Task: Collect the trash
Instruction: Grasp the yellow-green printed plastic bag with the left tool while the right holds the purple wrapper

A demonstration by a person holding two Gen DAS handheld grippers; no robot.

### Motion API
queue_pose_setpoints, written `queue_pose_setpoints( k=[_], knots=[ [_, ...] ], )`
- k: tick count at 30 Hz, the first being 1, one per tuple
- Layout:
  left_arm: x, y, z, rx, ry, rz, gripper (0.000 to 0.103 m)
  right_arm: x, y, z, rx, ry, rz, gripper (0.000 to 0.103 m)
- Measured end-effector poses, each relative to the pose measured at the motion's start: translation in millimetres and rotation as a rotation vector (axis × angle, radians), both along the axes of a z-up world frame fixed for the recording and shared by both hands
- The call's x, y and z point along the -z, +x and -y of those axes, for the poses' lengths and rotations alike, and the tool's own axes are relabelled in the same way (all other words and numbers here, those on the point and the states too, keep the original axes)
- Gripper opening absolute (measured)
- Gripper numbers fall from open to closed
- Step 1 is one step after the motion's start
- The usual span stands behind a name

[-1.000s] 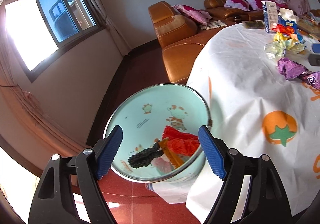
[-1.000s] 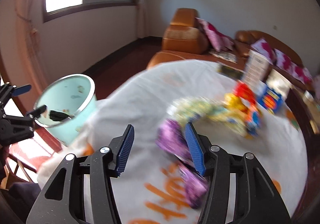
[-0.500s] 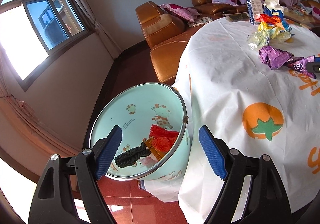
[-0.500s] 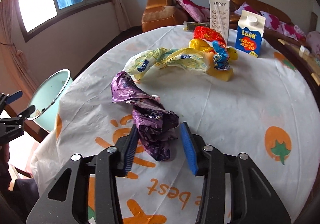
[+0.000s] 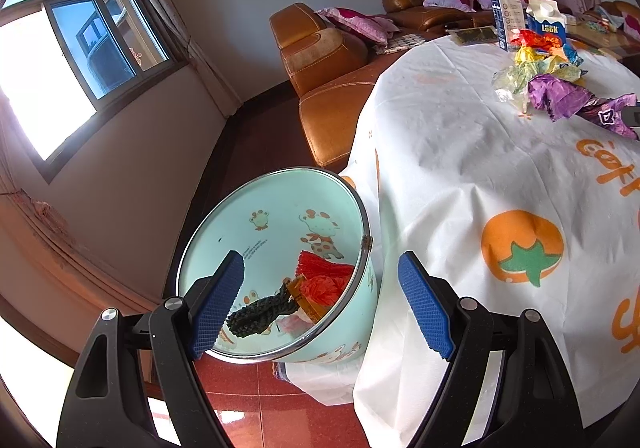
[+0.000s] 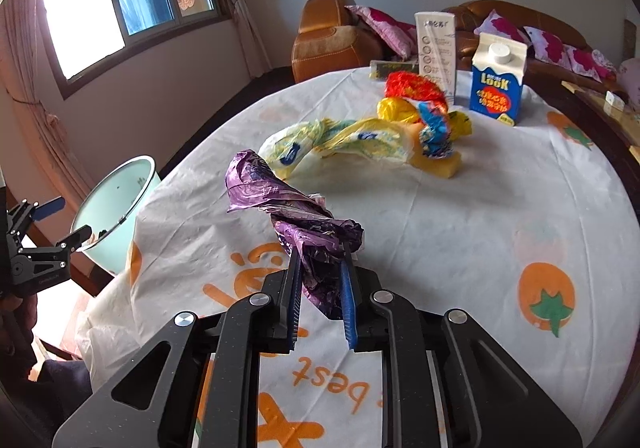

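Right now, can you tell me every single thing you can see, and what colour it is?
purple wrapper: one, purple, on the tablecloth, near end between the right tongs.
pale yellow bag: one, yellow-white, behind it.
red and yellow wrappers: a pile, by the cartons.
milk carton: one, blue-white, far side.
tall box: one, white, beside it.
tablecloth: one, white, orange prints.
bin: one, mint, beside the table, trash inside.
sofa: brown, pink cushions.
left tongs: open, over the bin.
right tongs: closing on the purple wrapper.

I see strong daylight entering through the window point(image 5: 60, 60), which is blown out to white in both views, with the same glare along the lower left edge. The room is bright, and shadows on the tablecloth point(image 6: 460, 216) are soft. Both pictures are sharp, with heavy fisheye bending and dark corners.
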State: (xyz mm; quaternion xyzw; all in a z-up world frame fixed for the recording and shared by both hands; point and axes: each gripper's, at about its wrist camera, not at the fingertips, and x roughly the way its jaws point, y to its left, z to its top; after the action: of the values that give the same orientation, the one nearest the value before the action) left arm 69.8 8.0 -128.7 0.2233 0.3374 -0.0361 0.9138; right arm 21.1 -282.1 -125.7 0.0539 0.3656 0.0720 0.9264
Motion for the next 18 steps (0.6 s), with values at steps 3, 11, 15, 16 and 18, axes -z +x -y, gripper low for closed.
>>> queue_pose_setpoints(
  k=[3, 11, 15, 16, 18],
  knots=[
    [-3.8, 2.5, 8.4, 0.013, -0.007, 0.005, 0.078, -4.4, -5.9, 17.5, 0.038, -0.008, 0.014, 0.018],
    [-15.6, 18.8, 68.8, 0.11, -0.026, 0.031, 0.078, -12.4, -12.9, 81.4, 0.19, -0.025, 0.044, 0.018],
    [-19.9, 36.4, 110.8, 0.154, -0.062, 0.033, 0.079, -14.0, -14.6, 107.9, 0.26, -0.041, 0.055, 0.018],
    [-20.1, 39.9, 120.5, 0.167, -0.073, 0.031, 0.079, -14.3, -15.0, 113.5, 0.274, -0.042, 0.056, 0.018],
    [-18.6, 48.2, 143.1, 0.19, -0.087, 0.025, 0.079, -13.9, -15.3, 123.6, 0.296, -0.04, 0.058, 0.018]
  ],
)
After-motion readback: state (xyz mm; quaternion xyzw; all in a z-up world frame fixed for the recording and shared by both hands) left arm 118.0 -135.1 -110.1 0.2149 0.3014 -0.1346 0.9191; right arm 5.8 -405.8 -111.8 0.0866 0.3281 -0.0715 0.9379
